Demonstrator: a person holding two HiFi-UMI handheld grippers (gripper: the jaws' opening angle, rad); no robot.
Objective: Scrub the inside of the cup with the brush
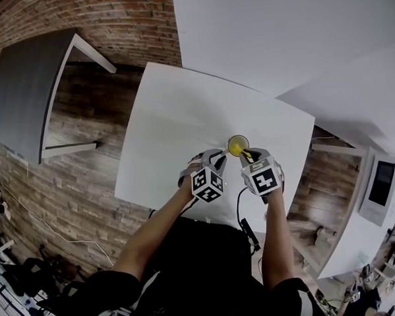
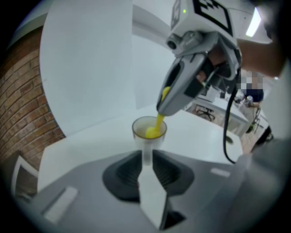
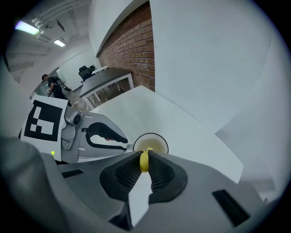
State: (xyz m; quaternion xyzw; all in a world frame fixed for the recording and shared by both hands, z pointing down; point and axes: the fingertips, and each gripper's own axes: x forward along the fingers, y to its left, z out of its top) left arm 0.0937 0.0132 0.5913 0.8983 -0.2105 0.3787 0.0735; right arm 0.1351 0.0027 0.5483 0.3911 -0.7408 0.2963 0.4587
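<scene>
The small clear cup (image 1: 238,145) is at the right half of the white counter (image 1: 182,115), close to the edge nearest the person and just ahead of both hands. It is upright, its mouth open to the top. Its base is hidden behind the left tool (image 2: 146,157), so whether it rests on the counter cannot be told.

In the left gripper view the left tool's black ribbed pads (image 2: 123,170) are drawn in on a narrow translucent part of the cup's near side, pinching it, and the round rim stands just past the fingertips.

The right tool (image 3: 144,160) comes at the cup from above and from the right, pointing steeply down. Its two pads are pressed onto the handle of the yellow brush (image 3: 144,162), which sticks out between them toward the cup. In the left gripper view the brush runs down from the right tool's tips into the cup, with its yellow end low inside, against the wall.

The two tools sit side by side, their marker cubes toward the person. Past the counter, at the upper left in the head view, a grey table (image 1: 22,97) stands along a brick wall (image 1: 111,20)
</scene>
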